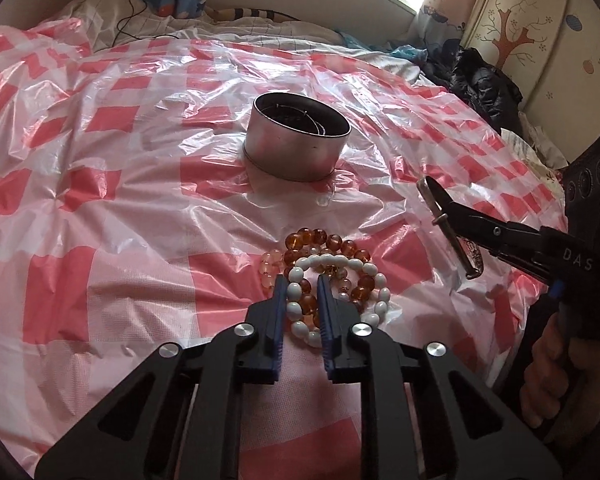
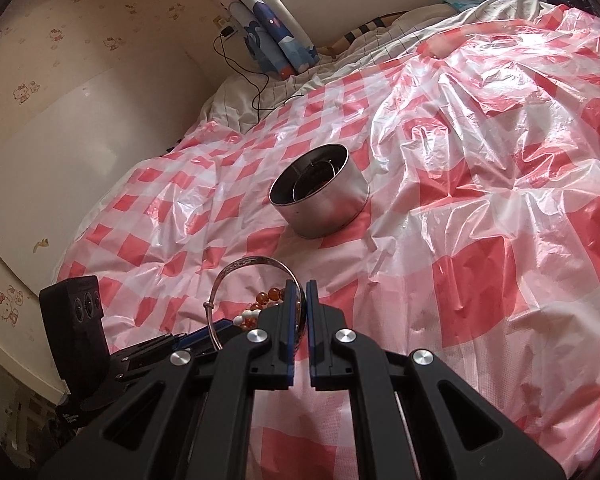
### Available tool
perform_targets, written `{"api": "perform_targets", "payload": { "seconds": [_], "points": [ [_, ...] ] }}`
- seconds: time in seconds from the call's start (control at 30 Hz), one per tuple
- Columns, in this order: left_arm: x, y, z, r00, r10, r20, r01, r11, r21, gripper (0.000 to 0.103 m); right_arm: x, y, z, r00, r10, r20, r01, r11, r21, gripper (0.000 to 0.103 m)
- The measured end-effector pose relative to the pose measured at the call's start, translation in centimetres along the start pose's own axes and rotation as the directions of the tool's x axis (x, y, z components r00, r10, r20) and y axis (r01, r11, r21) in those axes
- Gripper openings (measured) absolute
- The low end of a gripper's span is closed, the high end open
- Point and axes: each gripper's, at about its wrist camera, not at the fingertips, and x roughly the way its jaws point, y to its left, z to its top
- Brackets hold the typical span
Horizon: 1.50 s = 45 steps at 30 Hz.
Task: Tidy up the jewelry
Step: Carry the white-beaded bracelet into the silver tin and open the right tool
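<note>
White capital letters "DAS" stand on the black body of the right tongs, at the right edge of the left wrist view; small white print on the left tongs' black base, lower left of the right wrist view, is too small to read.

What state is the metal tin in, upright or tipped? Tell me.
Upright. The tin stands on its base on the checked plastic sheet, open mouth up, no lid on; dark contents show inside.
</note>
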Motion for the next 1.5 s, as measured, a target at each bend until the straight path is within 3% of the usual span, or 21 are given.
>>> {"api": "perform_targets", "payload": {
  "seconds": [0.07,0.17,0.27,0.37,0.47,0.63,0.9,1.5],
  "points": [
    [-0.3,0.1,0.0,1.000,-0.007,0.005,0.007,1.000,-0.001,0.007,0.1,-0.1,0.0,1.000,0.002,-0.003,-0.002,1.000,0.005,0.006],
    [-0.9,1.3,0.1,0.995,-0.100,0.010,0.100,0.992,-0.077,0.007,0.3,-0.3,-0.1,1.000,0.013,-0.005,-0.013,1.000,0.019,0.006],
    [-1.8,2.6,0.5,0.976,-0.210,0.055,0.216,0.964,-0.155,0.007,0.4,-0.6,-0.1,0.999,0.032,-0.007,-0.031,0.999,0.043,0.006],
    [-2.4,3.3,0.7,0.958,-0.269,0.096,0.283,0.939,-0.196,0.007,0.3,-1.2,-0.1,0.999,0.052,-0.006,-0.051,0.996,0.077,0.006],
    [-2.7,3.2,0.9,0.960,-0.259,0.104,0.275,0.943,-0.189,0.006,0.2,-1.5,0.0,0.997,0.073,0.003,-0.073,0.993,0.098,0.006],
    [-3.1,2.1,1.7,0.981,-0.170,0.098,0.180,0.978,-0.108,0.006,0.1,-1.4,0.2,0.995,0.095,0.011,-0.096,0.990,0.107,0.006],
    [-4.1,1.2,4.4,0.987,-0.121,0.110,0.124,0.992,-0.021,0.006,-0.4,-1.5,0.5,0.992,0.121,0.034,-0.125,0.985,0.122,0.006],
    [-2.8,1.0,10.4,0.976,-0.144,0.161,0.144,0.989,0.015,0.007,0.7,-1.7,4.5,0.990,0.124,0.060,-0.130,0.986,0.101,0.006]
  ]
}}
